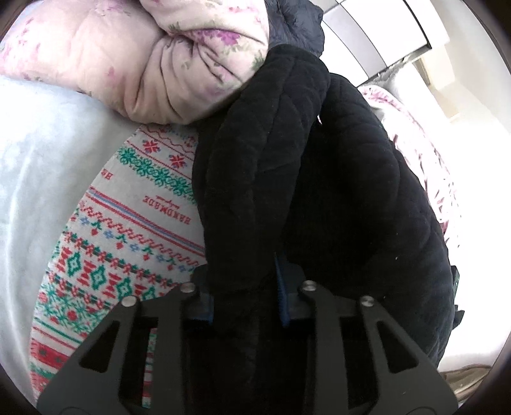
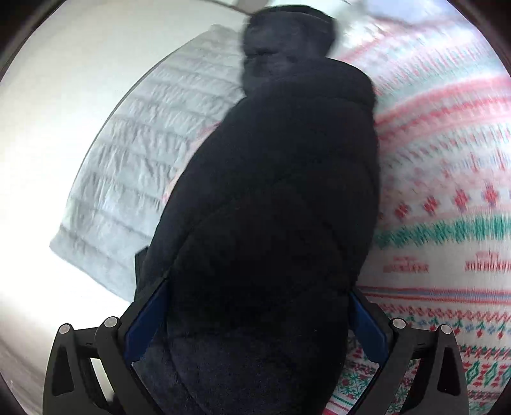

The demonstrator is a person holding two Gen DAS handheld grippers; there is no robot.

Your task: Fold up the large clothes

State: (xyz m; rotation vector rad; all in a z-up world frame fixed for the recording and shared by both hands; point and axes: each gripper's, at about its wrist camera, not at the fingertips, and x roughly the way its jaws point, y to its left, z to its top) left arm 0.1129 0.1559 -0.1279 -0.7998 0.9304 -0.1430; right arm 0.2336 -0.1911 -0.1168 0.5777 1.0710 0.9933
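Left wrist view: your left gripper (image 1: 246,306) is pinching a fold of the black quilted jacket (image 1: 319,178); the blue pads (image 1: 282,306) press into the fabric from both sides, jaws narrow. The jacket runs up from the jaws through the middle and right of the frame, bunched into a thick roll on its left half. It lies on a patterned sheet (image 1: 127,230) with red, green and blue knit-style bands and the word HANDMADE printed upside down. To the left of the sheet is a pale blue-white cover (image 1: 38,153). At the top sits a pink floral duvet (image 1: 153,57), bundled, its lower edge touching the jacket's upper end. Behind it a bit of dark blue fabric (image 1: 297,25) shows. The far right is blown out by light; another floral cloth (image 1: 424,166) lies just beside the jacket's right edge.

Right wrist view: your right gripper (image 2: 255,322) is spread wide, with the jacket (image 2: 271,207) filling the space between the fingers. Cloth touches the blue pads (image 2: 147,322) on both sides, but you cannot tell whether they actually squeeze it. The frame is motion-blurred. The jacket reaches up to the top centre. The patterned sheet (image 2: 447,207) is on the right, a white quilted cover (image 2: 137,166) on the left.
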